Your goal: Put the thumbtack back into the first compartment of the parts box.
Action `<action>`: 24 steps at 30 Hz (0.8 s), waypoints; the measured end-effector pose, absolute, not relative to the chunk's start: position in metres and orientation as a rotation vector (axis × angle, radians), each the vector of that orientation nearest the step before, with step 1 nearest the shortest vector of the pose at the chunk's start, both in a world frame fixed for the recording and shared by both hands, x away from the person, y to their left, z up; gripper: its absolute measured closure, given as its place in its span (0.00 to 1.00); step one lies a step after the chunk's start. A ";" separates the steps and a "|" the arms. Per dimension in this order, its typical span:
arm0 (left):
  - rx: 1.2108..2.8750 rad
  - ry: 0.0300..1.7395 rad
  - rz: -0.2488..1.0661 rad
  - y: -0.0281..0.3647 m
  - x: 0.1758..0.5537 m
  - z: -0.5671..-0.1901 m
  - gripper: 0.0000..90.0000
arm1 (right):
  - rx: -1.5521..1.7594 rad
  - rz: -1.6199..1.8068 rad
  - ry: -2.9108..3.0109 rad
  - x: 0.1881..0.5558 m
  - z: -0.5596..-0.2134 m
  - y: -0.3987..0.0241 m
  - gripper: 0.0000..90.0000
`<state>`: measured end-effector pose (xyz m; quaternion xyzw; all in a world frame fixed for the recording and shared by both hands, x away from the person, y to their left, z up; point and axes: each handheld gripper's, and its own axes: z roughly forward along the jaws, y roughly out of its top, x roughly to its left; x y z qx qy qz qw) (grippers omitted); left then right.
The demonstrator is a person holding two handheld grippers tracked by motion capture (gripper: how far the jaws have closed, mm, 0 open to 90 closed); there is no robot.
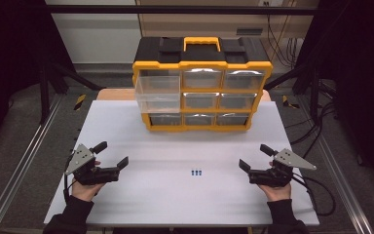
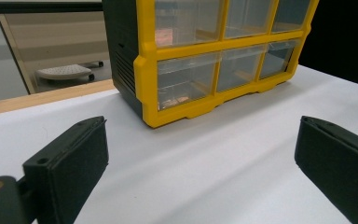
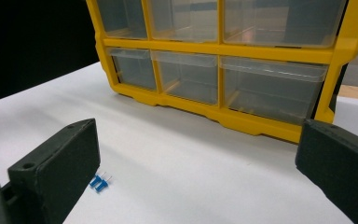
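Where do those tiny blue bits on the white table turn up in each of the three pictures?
High view: the blue bits lie on the white table, between the two hands, nearer the right tool.
Left gripper view: not in it.
Right gripper view: low left, beside that tool's left jaw.
Shared landmark: the yellow drawer cabinet.

Small blue parts flat on table
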<state>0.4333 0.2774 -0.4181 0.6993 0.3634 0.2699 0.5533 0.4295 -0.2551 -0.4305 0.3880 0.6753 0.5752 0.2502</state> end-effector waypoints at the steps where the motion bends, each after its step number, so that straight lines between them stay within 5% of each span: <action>1: 1.654 0.858 0.639 0.277 0.433 -0.418 0.03 | 1.076 1.570 1.841 0.429 -0.430 -0.254 0.01; 24: 1.704 0.789 0.611 0.243 0.437 -0.405 0.03 | 1.033 1.547 1.865 0.429 -0.433 -0.255 0.01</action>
